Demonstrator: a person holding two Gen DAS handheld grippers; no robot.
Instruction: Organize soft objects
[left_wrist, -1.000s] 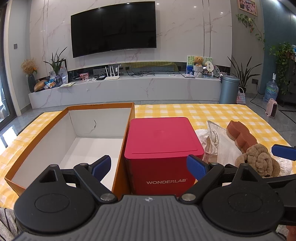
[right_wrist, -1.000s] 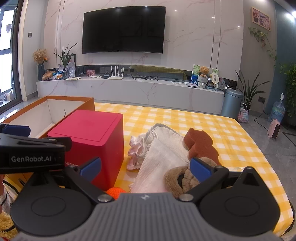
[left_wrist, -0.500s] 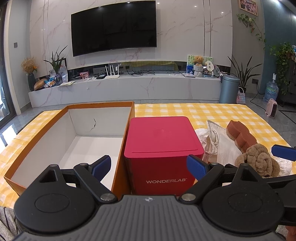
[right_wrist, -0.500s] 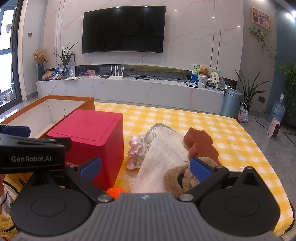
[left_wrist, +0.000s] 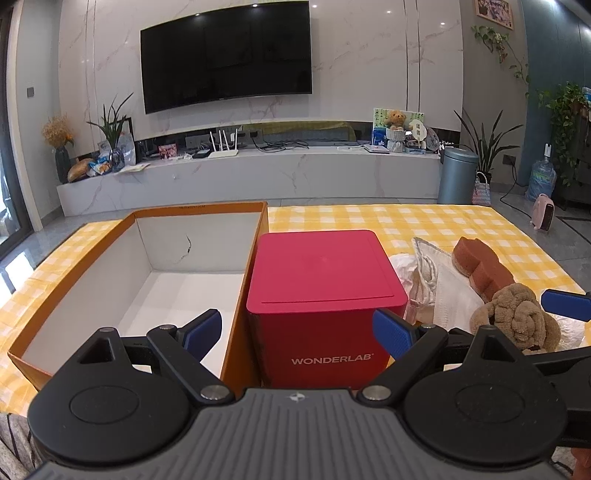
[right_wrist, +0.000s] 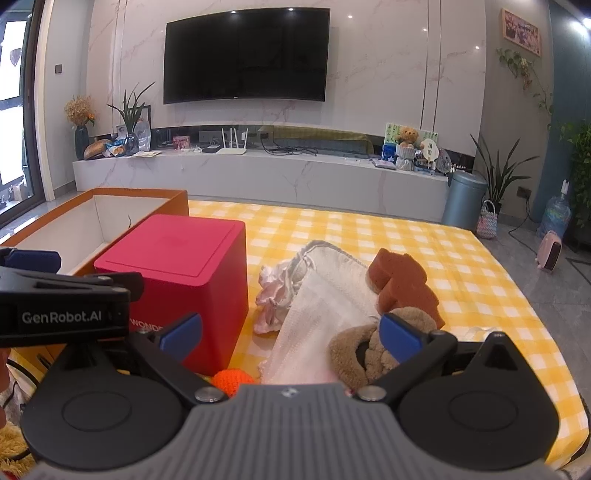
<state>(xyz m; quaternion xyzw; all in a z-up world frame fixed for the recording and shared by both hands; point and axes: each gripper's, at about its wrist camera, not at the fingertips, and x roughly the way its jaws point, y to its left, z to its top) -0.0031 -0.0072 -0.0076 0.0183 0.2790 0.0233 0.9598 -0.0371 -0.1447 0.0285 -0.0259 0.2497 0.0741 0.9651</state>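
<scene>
The left hand-held gripper (left_wrist: 297, 330) is spread wide and holds nothing, its blue fingertips either side of the red box (left_wrist: 325, 291) at frame centre. The right hand-held gripper (right_wrist: 291, 334) is likewise wide apart and empty, low in its frame over a white cloth (right_wrist: 328, 295). Right of that cloth lie a brown rolled towel (right_wrist: 354, 354) and a rust-brown sponge (right_wrist: 402, 284); a pink fabric bundle (right_wrist: 275, 291) sits beside the box. The orange-walled open box (left_wrist: 147, 258) stands at left on the yellow-checked desk (left_wrist: 424, 221).
</scene>
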